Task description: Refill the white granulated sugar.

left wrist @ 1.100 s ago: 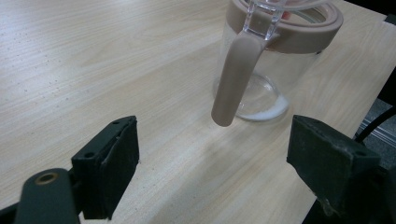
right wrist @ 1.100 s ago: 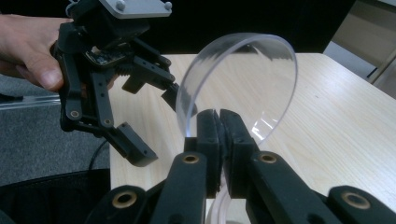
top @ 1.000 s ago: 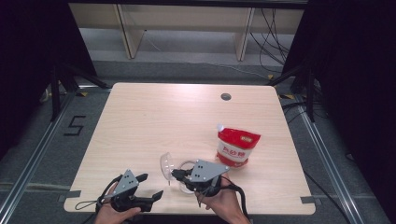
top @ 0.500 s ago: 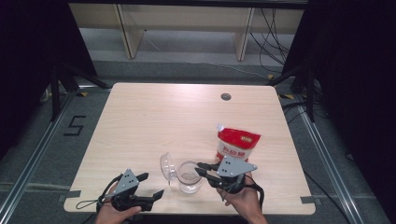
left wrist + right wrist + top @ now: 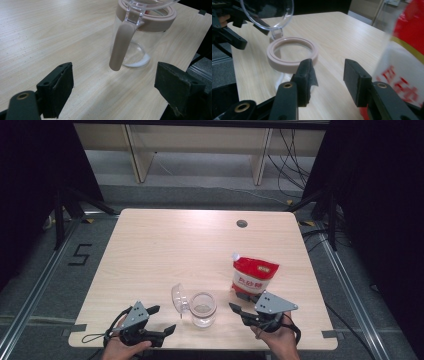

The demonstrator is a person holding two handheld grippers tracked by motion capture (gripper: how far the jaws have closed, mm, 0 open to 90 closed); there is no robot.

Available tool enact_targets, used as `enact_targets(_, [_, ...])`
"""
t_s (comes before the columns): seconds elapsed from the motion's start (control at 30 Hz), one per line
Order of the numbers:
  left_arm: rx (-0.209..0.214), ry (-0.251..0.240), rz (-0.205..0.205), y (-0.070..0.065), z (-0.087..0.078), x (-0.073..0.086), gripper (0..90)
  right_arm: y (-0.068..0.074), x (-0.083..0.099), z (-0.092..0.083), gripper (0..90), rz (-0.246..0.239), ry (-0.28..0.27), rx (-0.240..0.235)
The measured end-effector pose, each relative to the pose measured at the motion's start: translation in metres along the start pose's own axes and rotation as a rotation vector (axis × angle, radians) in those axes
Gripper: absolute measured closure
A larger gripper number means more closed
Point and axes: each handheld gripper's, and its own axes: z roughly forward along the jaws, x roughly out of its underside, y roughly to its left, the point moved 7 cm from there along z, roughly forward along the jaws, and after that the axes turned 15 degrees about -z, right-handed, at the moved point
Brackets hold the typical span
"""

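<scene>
While the open jar (image 5: 202,308) is seen lower centre, the right gripper (image 5: 243,312), jaws just opening and empty, is found beside the upright pouch (image 5: 253,276); the left gripper (image 5: 161,321) is open

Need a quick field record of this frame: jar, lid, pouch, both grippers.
jar: clear glass jar upright near the table's front edge, a little white powder at its bottom
lid: clear hinged lid swung open, beige seal ring on the rim, beige clasp hanging down
pouch: red and white spouted pouch standing right of the jar
left gripper: open, nothing between the jaws
right gripper: jaws have just been opening, nothing between them
table: light wood
</scene>
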Motion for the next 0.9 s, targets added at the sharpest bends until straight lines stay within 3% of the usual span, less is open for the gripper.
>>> enact_targets(0.1, [-0.011, 0.001, 0.014, 0.001, -0.002, -0.002, 15.6, -0.005, 0.009, -0.010, 58.0, 0.032, 0.021, 0.037])
enact_targets(0.3, [-0.011, -0.004, 0.006, 0.003, -0.001, -0.004, 15.7, -0.014, 0.022, -0.022, 55.7, 0.067, 0.036, 0.071])
enact_targets(0.37, [-0.001, -0.008, 0.005, 0.001, 0.001, -0.004, 15.6, -0.019, 0.029, -0.030, 54.2, 0.090, 0.052, 0.103])
enact_targets(0.5, [0.003, -0.008, 0.011, -0.001, 0.003, -0.004, 15.7, -0.025, 0.034, -0.036, 52.4, 0.097, 0.048, 0.127])
enact_targets(0.63, [0.000, 0.006, 0.023, -0.001, 0.003, -0.001, 15.6, -0.029, 0.044, -0.047, 48.3, 0.139, 0.079, 0.138])
enact_targets(0.67, [-0.004, -0.005, 0.014, 0.000, 0.002, -0.002, 15.7, -0.034, 0.049, -0.050, 44.1, 0.154, 0.076, 0.169])
enact_targets(0.7, [-0.004, -0.005, 0.014, 0.000, 0.002, -0.002, 15.6, -0.032, 0.051, -0.051, 41.7, 0.202, 0.093, 0.166])
enact_targets(0.73, [-0.008, 0.000, 0.017, 0.001, 0.002, -0.001, 15.6, -0.033, 0.054, -0.052, 40.3, 0.211, 0.103, 0.175])
enact_targets(0.77, [-0.004, -0.004, 0.013, 0.000, 0.003, -0.001, 15.6, -0.037, 0.057, -0.052, 37.5, 0.197, 0.099, 0.187])
enact_targets(0.83, [-0.005, 0.001, 0.015, 0.000, 0.003, -0.001, 15.6, -0.037, 0.059, -0.052, 34.2, 0.216, 0.103, 0.179])
enact_targets(0.87, [-0.005, 0.007, 0.046, 0.001, 0.003, -0.001, 15.7, -0.041, 0.064, -0.051, 30.4, 0.193, 0.106, 0.177])
enact_targets(0.9, [-0.003, 0.005, 0.024, 0.000, 0.003, 0.000, 15.6, -0.044, 0.066, -0.049, 29.8, 0.191, 0.094, 0.182])
